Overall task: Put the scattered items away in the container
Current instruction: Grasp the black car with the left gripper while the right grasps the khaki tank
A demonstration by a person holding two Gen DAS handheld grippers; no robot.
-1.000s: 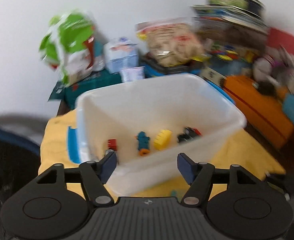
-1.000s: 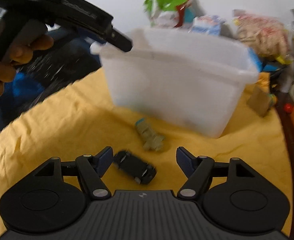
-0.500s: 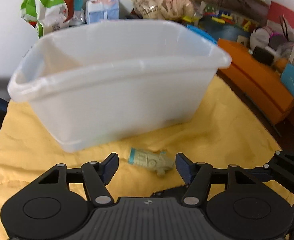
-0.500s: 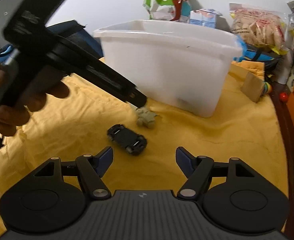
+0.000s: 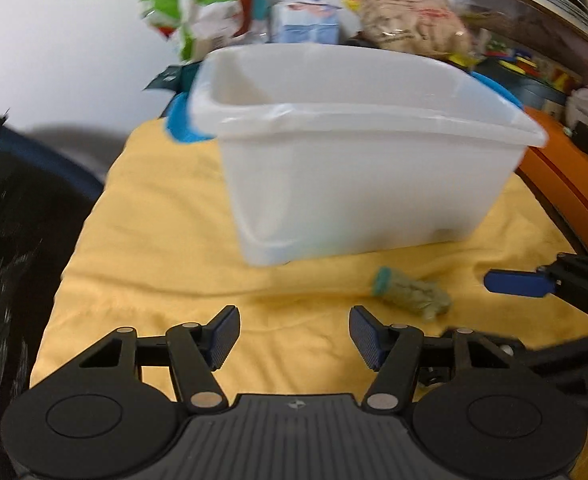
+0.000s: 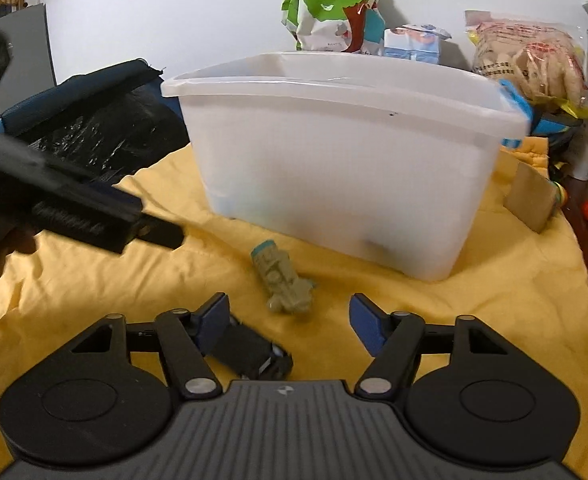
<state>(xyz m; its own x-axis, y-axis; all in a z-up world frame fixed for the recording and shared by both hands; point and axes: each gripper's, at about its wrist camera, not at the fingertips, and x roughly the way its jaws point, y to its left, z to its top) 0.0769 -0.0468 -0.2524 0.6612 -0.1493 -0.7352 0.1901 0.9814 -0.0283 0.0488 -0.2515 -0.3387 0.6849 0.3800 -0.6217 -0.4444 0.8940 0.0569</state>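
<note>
On the yellow cloth [image 6: 473, 300], the left gripper [image 5: 294, 330] hovers, jaws open on nothing. At its two o'clock lies the green toy [image 5: 411, 294], before the white container [image 6: 345, 152]. Right gripper [image 6: 290, 320]: jaws just narrowing, unclamped, black toy car [image 6: 250, 350] at seven o'clock.

Both my wrist cameras look forward and down, close over the yellow cloth [image 5: 166, 208], sharing the white bin [image 6: 345, 168].
</note>
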